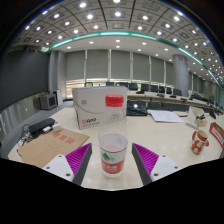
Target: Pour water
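A clear plastic cup (113,155) with a red and green label stands upright on the pale table (165,138). It is between the two fingers of my gripper (112,162), with a narrow gap showing on each side. The gripper is open, and its magenta pads (77,158) flank the cup. I cannot tell whether the cup holds any water. No bottle or jug is in view.
Beyond the cup stands a white box (98,106) with a red sticker. A brown envelope (50,146) lies to the left and a red-patterned mug (199,141) stands to the right. Papers (165,116) and a dark laptop (137,106) sit farther back, with office desks behind them.
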`<move>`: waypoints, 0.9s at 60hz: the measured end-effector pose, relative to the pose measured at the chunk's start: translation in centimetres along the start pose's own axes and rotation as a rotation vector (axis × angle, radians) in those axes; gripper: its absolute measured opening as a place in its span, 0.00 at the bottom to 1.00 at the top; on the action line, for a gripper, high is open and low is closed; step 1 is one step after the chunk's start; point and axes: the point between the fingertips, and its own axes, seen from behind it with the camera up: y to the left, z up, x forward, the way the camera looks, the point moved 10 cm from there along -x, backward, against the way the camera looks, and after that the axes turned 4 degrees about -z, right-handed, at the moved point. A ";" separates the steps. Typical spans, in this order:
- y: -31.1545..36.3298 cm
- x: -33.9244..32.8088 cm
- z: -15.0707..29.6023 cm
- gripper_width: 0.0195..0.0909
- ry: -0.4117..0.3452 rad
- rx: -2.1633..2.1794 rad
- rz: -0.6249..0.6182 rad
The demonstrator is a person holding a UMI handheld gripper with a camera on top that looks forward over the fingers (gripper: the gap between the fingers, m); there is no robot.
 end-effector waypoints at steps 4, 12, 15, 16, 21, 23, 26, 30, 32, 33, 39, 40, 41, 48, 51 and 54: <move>0.1 1.0 -0.2 0.73 -0.016 -0.007 -0.023; -0.1 2.8 -0.4 0.49 -0.044 -0.014 -0.047; -0.1 2.9 -0.4 0.44 -0.046 -0.008 -0.041; -0.1 2.9 -0.3 0.43 -0.046 -0.006 -0.039; -0.1 2.8 -0.3 0.33 -0.038 0.002 -0.032; -0.3 2.6 -0.3 0.31 -0.039 0.007 -0.033; -0.2 2.3 -0.1 0.28 -0.033 0.011 -0.021; -0.5 1.6 0.6 0.24 -0.027 0.044 0.005; -0.8 1.2 1.2 0.24 -0.033 0.065 0.016; -0.9 1.0 1.6 0.24 -0.035 0.078 0.022; -2.4 -0.3 4.3 0.24 -0.047 0.209 0.074; -2.8 -0.5 4.8 0.24 -0.048 0.242 0.088; -3.2 -0.8 5.4 0.24 -0.050 0.276 0.101; -7.1 -1.7 8.9 0.24 -0.057 0.544 0.193; -9.3 -2.0 10.1 0.24 -0.058 0.673 0.242; -11.2 -2.2 11.3 0.24 -0.054 0.804 0.282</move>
